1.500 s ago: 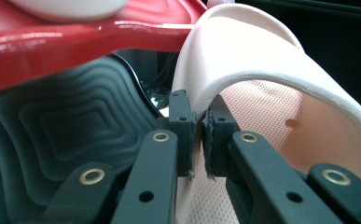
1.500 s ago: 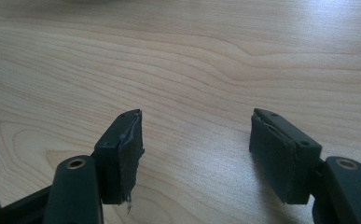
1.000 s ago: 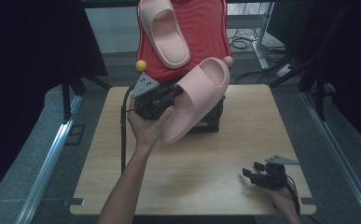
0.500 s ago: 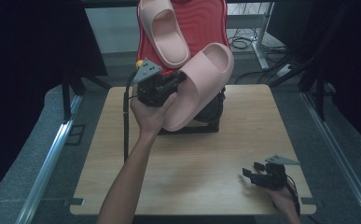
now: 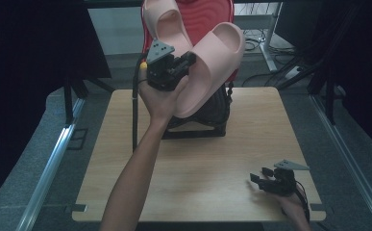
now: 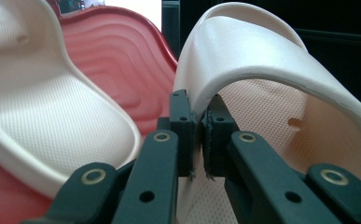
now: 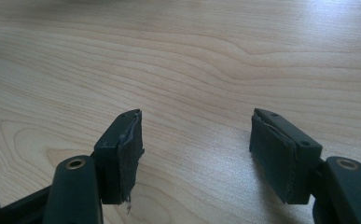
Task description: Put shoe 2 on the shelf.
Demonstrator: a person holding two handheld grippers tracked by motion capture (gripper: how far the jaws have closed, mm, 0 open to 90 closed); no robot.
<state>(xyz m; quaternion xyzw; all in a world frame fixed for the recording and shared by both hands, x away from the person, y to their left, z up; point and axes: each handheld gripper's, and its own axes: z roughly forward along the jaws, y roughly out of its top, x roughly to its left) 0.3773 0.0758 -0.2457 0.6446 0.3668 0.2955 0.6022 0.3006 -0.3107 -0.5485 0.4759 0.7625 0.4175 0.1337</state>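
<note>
My left gripper (image 5: 189, 58) is raised above the far side of the table, shut on the edge of a pale pink slipper (image 5: 211, 65). In the left gripper view the slipper's rim (image 6: 243, 70) is pinched between the two black jaws of the left gripper (image 6: 199, 140). A second pink slipper (image 5: 162, 21) rests on a red ribbed stand (image 5: 222, 12); this second slipper (image 6: 47, 107) sits just left of the held one, against the red stand (image 6: 127, 65). My right gripper (image 5: 260, 179) lies low at the table's near right, open, with bare wood between the jaws of the right gripper (image 7: 194, 140).
The red stand rises from a black base (image 5: 207, 115) at the table's far middle. The wooden table (image 5: 207, 168) has metal rails (image 5: 49, 168) beside it on both sides. Cables (image 5: 255, 43) lie on the floor behind the table.
My left gripper has lifted the pink slipper up and away, toward the red stand and the other slipper. The right gripper has stayed put.
</note>
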